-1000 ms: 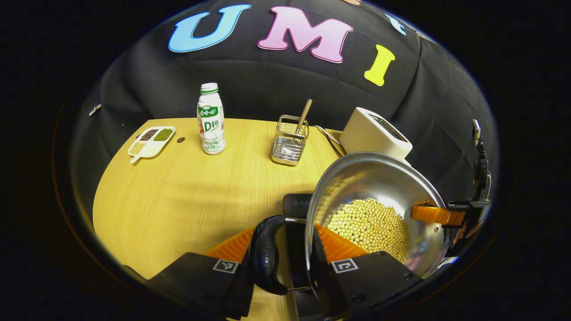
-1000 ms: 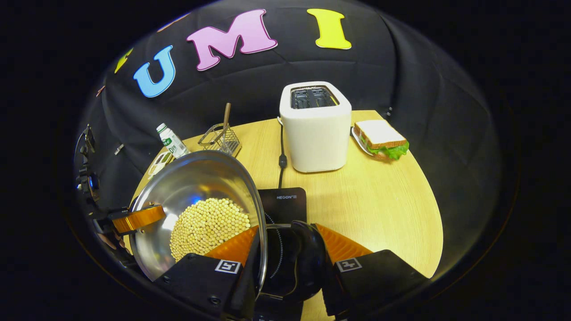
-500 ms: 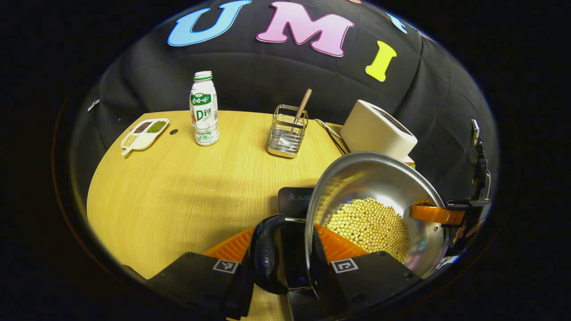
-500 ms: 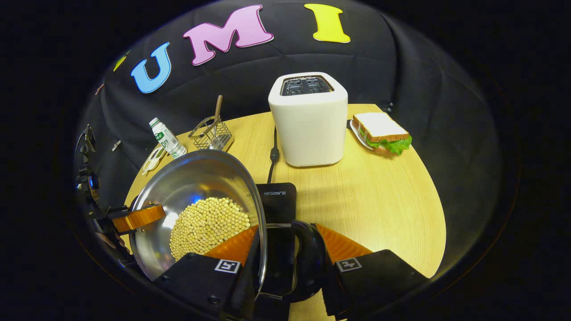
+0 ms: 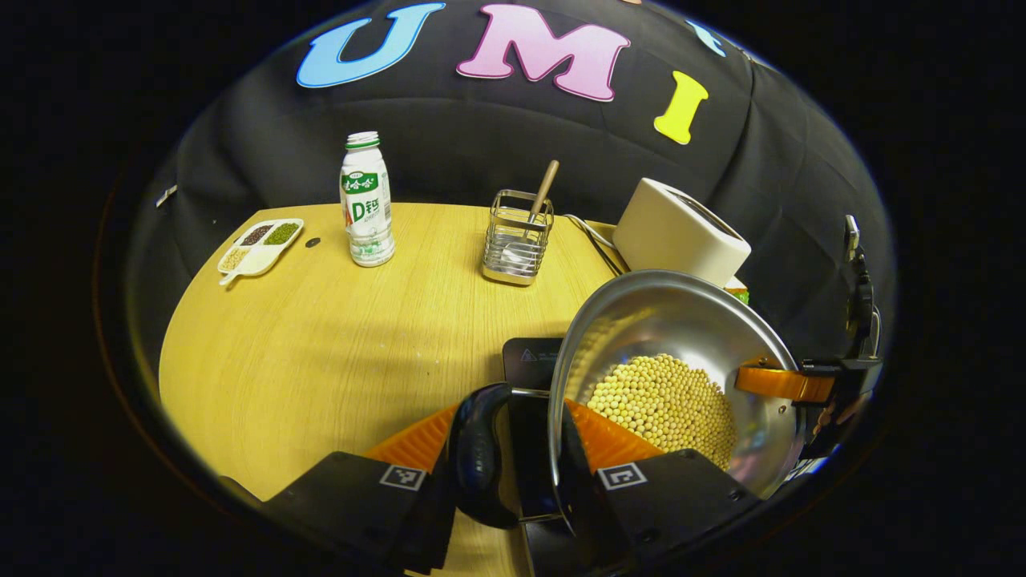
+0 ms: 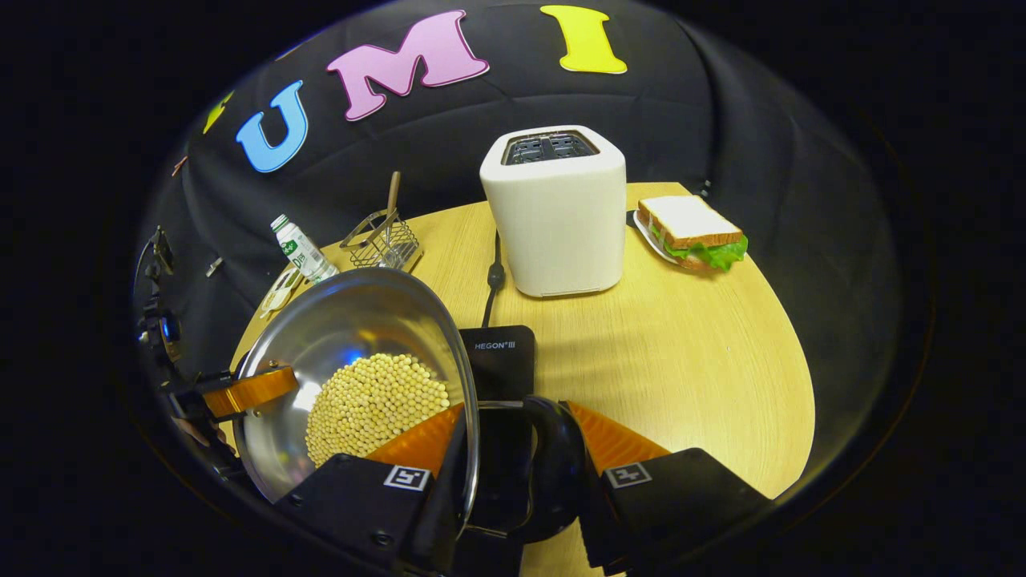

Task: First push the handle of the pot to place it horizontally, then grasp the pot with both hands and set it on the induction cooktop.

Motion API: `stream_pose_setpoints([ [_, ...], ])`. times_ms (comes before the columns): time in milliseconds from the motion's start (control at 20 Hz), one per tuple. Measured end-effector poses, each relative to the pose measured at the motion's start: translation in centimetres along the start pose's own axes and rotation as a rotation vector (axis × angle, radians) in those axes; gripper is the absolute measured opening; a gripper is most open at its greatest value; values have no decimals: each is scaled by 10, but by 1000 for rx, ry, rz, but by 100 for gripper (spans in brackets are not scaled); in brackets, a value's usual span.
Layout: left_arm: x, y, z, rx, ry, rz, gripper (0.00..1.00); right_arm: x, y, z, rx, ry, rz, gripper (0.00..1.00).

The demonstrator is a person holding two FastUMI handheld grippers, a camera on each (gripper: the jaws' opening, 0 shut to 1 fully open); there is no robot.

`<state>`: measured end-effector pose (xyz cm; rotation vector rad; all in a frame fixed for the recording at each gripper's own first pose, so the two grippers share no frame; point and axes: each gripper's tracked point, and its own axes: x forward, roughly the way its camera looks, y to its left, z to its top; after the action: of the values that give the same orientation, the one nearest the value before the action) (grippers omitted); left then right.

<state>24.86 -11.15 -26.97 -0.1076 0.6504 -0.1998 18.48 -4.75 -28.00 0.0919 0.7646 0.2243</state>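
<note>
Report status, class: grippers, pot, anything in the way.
Left gripper and right gripper each shut on a pot handle. Pot of beans held above induction cooktop. Toaster stands behind, apart.

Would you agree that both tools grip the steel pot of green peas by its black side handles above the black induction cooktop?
Not quite: the round steel pot holds pale yellow soybeans, not green peas, as the right gripper view shows. The rest stands: the left tool and right tool each grip a black side handle, with the black induction cooktop below.
</note>
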Motion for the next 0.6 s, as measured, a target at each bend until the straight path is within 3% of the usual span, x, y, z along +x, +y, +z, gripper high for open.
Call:
stream_pose_setpoints([
  [350,1,1,-3,19,23,20,67,-3,-3,0,-26,-14,-34,68],
  [600,-11,-2,1,46,12,60,81,-23,-3,9,-31,-61,-81,77],
])
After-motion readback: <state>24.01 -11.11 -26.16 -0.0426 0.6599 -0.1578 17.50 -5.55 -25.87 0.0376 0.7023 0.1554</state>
